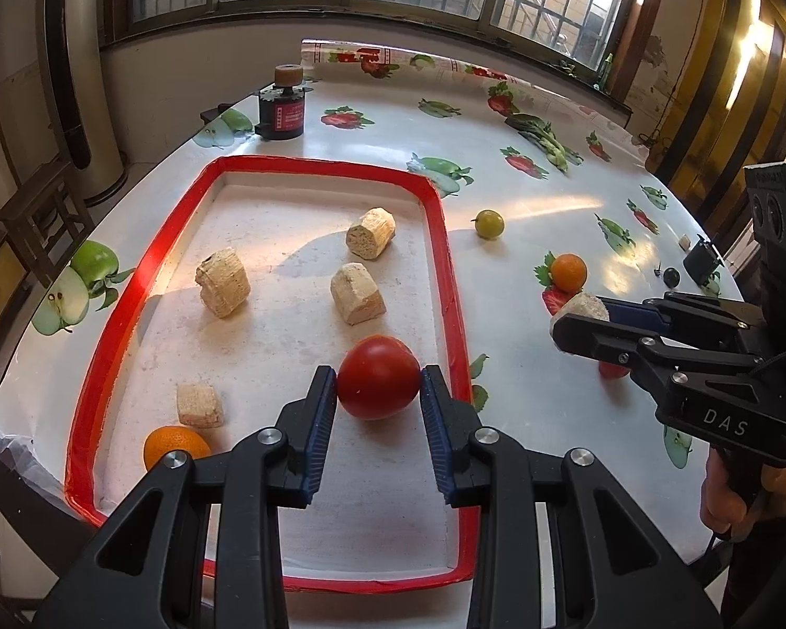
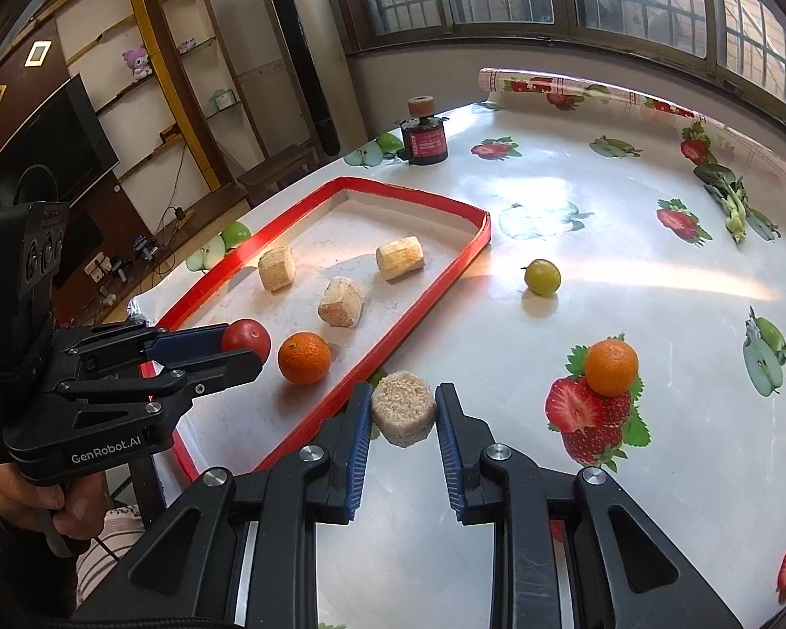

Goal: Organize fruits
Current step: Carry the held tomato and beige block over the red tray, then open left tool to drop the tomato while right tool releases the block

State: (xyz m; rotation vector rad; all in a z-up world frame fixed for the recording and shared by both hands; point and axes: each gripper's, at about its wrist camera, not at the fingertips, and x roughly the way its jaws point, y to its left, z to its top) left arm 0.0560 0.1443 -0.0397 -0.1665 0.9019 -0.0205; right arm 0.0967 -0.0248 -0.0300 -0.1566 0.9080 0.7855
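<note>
My left gripper [image 1: 378, 382] is shut on a red tomato [image 1: 377, 377], held above the red-rimmed tray [image 1: 448, 257]; the right wrist view shows that tomato [image 2: 246, 338] between its fingers. My right gripper [image 2: 402, 414] is shut on a beige block [image 2: 403, 408], just outside the tray's [image 2: 388, 346] near rim. In the tray lie several beige blocks [image 1: 358, 300] and an orange [image 1: 175, 445]. A second orange [image 1: 568, 271] and a green fruit [image 1: 489, 224] rest on the cloth to the right.
A dark jar with a cork lid [image 1: 283, 105] stands behind the tray. A leafy vegetable [image 1: 545, 141] lies at the back right. A small dark object [image 1: 670, 277] sits at the right edge. Windows run along the far side.
</note>
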